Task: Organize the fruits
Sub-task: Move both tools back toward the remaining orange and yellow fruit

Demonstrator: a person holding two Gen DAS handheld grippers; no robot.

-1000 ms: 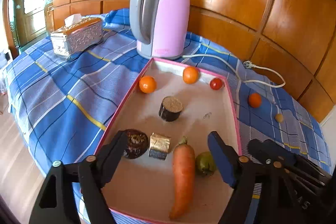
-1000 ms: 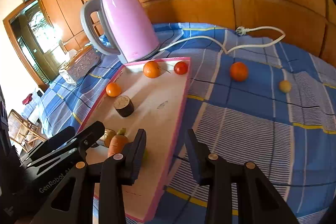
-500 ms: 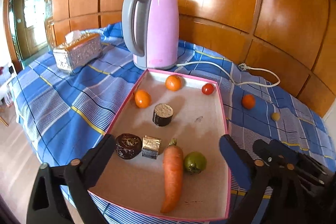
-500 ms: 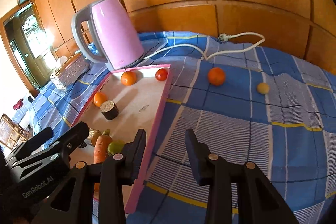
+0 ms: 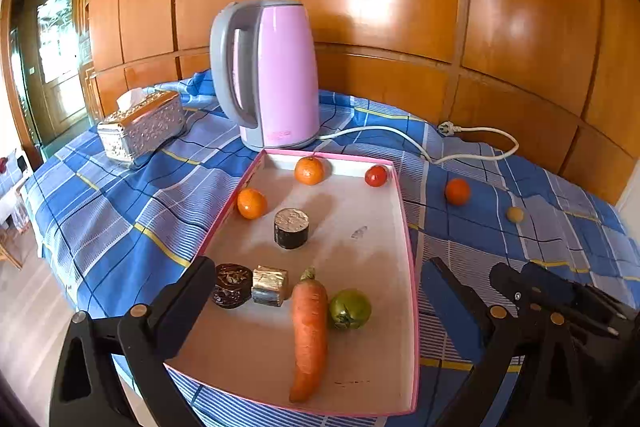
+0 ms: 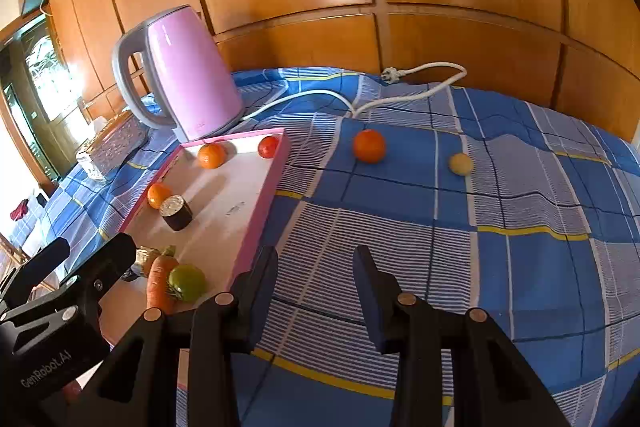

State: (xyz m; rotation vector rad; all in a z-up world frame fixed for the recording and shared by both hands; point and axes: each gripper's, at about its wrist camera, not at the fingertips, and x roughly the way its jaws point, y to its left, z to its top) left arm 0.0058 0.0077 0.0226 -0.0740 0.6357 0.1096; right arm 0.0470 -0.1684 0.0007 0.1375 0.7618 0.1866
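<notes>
Left gripper (image 5: pixel 316 291): jaws spread as wide as they go, having just been opening; nothing pinched. The carrot and green tomato lie between the fingers' lines but untouched.
Right gripper (image 6: pixel 316 287): jaws a little apart, empty, over bare blue checked cloth (image 6: pixel 400 227).
Tray (image 5: pixel 404 227): pink-rimmed, directly ahead of the left gripper; its right rim lies just left of the right gripper's left finger.
Carrot (image 5: pixel 309 327): in the tray's near end, just ahead of the left gripper, tip toward it.
Green tomato (image 5: pixel 349 309): touching the carrot's right side.
Dark pieces: a round brown one (image 5: pixel 232 285) and a foil-wrapped block (image 5: pixel 269 285) by the left finger; a foil-topped cylinder (image 5: pixel 291 228) farther ahead, mid-tray.
Far tray fruit: two tangerines (image 5: pixel 309 170) (image 5: pixel 251 203) and a red tomato (image 5: pixel 376 175) near the far rim.
Loose fruit: an orange (image 6: pixel 368 145) and a small yellow fruit (image 6: pixel 460 163) on the cloth, well ahead of the right gripper, path clear.
Beyond: pink kettle (image 5: pixel 272 75) behind the tray, its white cord (image 6: pixel 400 87) trailing past the orange; tissue box (image 5: pixel 142 125) far left.
</notes>
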